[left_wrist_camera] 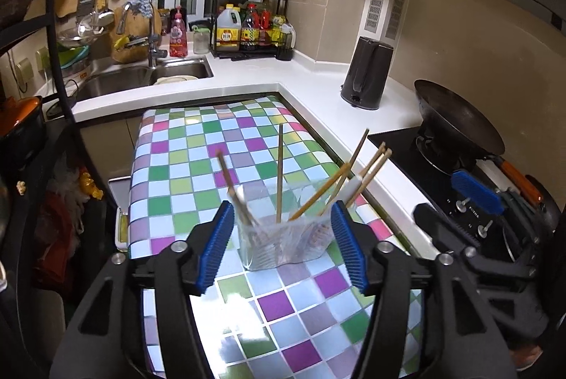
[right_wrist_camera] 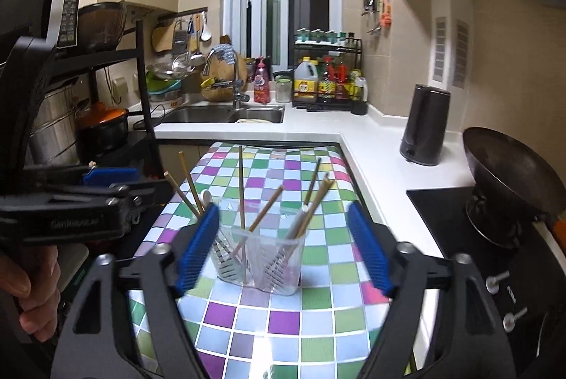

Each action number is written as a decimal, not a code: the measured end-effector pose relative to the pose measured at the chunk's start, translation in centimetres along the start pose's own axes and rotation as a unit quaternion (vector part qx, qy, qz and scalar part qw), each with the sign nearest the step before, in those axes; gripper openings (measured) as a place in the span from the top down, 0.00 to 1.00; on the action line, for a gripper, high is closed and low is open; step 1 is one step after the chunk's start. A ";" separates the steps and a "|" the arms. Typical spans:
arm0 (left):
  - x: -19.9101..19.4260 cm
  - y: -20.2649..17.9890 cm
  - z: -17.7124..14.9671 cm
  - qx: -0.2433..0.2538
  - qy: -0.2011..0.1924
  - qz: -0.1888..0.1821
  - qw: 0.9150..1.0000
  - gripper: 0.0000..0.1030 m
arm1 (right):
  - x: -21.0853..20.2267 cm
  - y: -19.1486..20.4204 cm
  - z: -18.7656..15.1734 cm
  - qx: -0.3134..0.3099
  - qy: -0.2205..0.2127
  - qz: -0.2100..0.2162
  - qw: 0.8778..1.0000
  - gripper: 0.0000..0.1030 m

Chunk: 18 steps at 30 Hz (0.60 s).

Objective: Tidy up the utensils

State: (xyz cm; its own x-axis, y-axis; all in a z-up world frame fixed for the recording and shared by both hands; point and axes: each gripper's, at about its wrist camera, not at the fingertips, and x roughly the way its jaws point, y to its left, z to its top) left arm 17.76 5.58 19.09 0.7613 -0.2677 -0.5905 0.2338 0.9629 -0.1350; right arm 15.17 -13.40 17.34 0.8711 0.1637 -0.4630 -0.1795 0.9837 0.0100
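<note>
A clear plastic holder [right_wrist_camera: 260, 257] stands upright on the bench [right_wrist_camera: 283, 319], which is covered in a checkered cloth, and it already carries a fan of wooden chopsticks [right_wrist_camera: 241, 188] and a white spoon [right_wrist_camera: 300, 222] leaning against its rim. The left gripper [left_wrist_camera: 283, 246] has its blue pads standing apart on either side of the holder, gripping nothing; whether a pad brushes the plastic cannot be told. The right gripper [right_wrist_camera: 283, 248] is spread wide, the holder between its fingers but clear of both pads, and it too is empty.

Judging by this layout, the loading step looks close to finished, and what matters now is leaving the holder undisturbed. The holder seems light and top-heavy with long sticks leaning outward, so a pad catching a chopstick on the way out could tip it. Both grippers would do well to stay spread and back straight away along their own line, not sideways. One chopstick at the left side of the left wrist view is blurred, so it may not have settled. No loose utensils show on the cloth in either view.
</note>
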 end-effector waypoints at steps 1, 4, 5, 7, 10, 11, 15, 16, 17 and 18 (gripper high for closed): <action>-0.2 0.0 -0.9 0.001 -0.007 0.004 1.000 0.41 | -0.6 -0.1 -0.8 0.001 -0.005 -0.004 1.000 0.11; -0.8 0.3 -4.3 -0.004 -0.030 0.018 0.999 0.33 | -1.5 -0.4 -2.8 0.000 -0.012 -0.023 1.000 0.06; -0.9 0.3 -5.3 -0.005 -0.039 0.029 0.999 0.29 | -1.7 -0.6 -3.3 0.002 -0.014 -0.027 1.000 0.05; -1.0 0.2 -7.3 -0.009 -0.056 0.042 0.997 0.21 | -1.7 -1.1 -4.6 0.004 -0.015 -0.034 0.999 0.05; -0.9 0.2 -9.2 -0.028 -0.084 0.058 0.994 0.15 | -0.9 -1.9 -6.4 0.000 -0.005 -0.037 0.999 0.05; -0.8 0.2 -9.7 -0.037 -0.095 0.060 0.993 0.11 | -0.5 -2.0 -6.8 -0.003 0.001 -0.036 0.999 0.05; -0.4 -0.2 -10.9 -0.056 -0.092 0.073 0.992 0.08 | 1.1 -2.7 -8.8 -0.007 0.024 -0.043 0.999 0.05; -0.6 -0.5 -11.2 -0.042 -0.106 0.085 0.990 0.07 | 1.2 -2.9 -9.3 -0.003 0.027 -0.041 0.999 0.05; -0.7 -0.7 -11.4 -0.029 -0.116 0.105 0.987 0.07 | 1.3 -3.2 -9.8 0.002 0.028 -0.036 0.999 0.05; -0.9 -0.7 -11.9 -0.028 -0.119 0.116 0.986 0.07 | 1.4 -3.4 -10.2 0.005 0.029 -0.031 0.999 0.05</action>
State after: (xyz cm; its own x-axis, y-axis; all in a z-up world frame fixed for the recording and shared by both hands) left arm 9.73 5.57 10.28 0.9124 -0.0347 -0.4078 0.0083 0.9978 -0.0663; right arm 12.36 -17.25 7.64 0.8528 0.0980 -0.5130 -0.1212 0.9926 -0.0120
